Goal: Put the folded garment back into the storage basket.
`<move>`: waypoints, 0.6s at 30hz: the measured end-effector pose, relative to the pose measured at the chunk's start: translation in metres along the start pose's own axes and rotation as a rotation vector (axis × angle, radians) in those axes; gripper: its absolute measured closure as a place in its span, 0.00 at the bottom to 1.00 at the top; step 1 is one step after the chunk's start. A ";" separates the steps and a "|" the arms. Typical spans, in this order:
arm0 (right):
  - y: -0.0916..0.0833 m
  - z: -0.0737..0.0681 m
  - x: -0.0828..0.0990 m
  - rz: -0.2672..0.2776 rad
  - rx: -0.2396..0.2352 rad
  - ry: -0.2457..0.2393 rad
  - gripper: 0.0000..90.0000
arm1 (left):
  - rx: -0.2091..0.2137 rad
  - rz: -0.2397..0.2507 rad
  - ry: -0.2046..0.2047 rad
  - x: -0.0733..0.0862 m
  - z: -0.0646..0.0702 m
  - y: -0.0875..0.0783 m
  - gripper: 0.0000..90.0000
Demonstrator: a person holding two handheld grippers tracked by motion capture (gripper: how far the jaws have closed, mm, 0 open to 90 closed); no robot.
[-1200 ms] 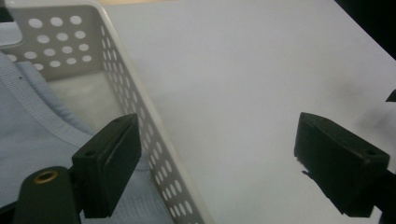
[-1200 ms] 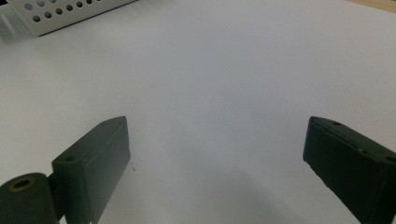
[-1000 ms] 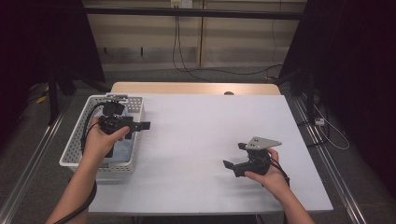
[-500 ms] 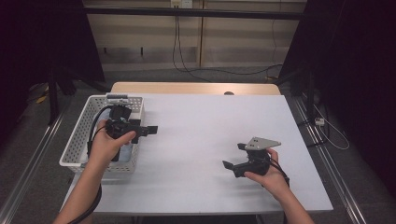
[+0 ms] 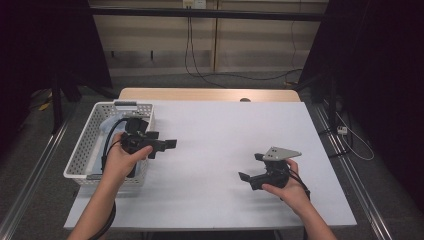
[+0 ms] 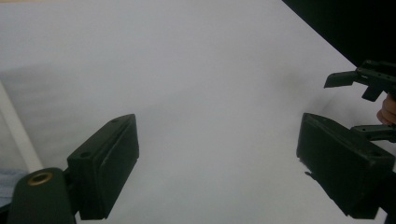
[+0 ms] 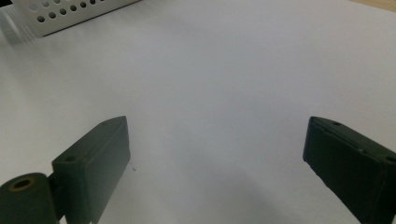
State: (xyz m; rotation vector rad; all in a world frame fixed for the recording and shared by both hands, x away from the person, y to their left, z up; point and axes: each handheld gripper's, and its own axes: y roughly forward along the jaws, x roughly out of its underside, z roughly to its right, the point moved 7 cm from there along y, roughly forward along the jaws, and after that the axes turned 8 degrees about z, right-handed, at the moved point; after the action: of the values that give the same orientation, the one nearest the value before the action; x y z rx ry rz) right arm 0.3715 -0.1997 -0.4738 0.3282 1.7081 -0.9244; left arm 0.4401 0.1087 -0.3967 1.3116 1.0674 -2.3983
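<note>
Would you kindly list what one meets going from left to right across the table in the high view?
White perforated basket → left tool, jaws open and empty, over the basket's right edge → bare white tabletop → right tool, jaws open and empty.

A white table top [image 5: 220, 130] is spread beneath the left claw [image 5: 167, 146] and the right claw [image 5: 250, 166]. Beyond both, a strip of bare wood [image 5: 200, 94] is seen along the far edge, and a small dark round object [image 5: 245, 100] is set there, well beyond the right claw. Farther off, black cables [image 5: 210, 75] are trailed over the grey floor [image 5: 150, 80]. A white cable [image 5: 357, 147] is laid outward of the right claw.
</note>
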 end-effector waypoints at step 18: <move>0.000 -0.001 0.001 -0.003 -0.005 -0.001 0.08 | 0.044 -0.013 0.014 0.013 0.017 0.011 0.14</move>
State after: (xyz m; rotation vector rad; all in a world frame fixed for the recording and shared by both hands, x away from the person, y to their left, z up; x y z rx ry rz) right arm 0.3704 -0.1995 -0.4742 0.3216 1.7102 -0.9217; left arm 0.4272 0.0912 -0.4071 1.3407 1.0359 -2.4388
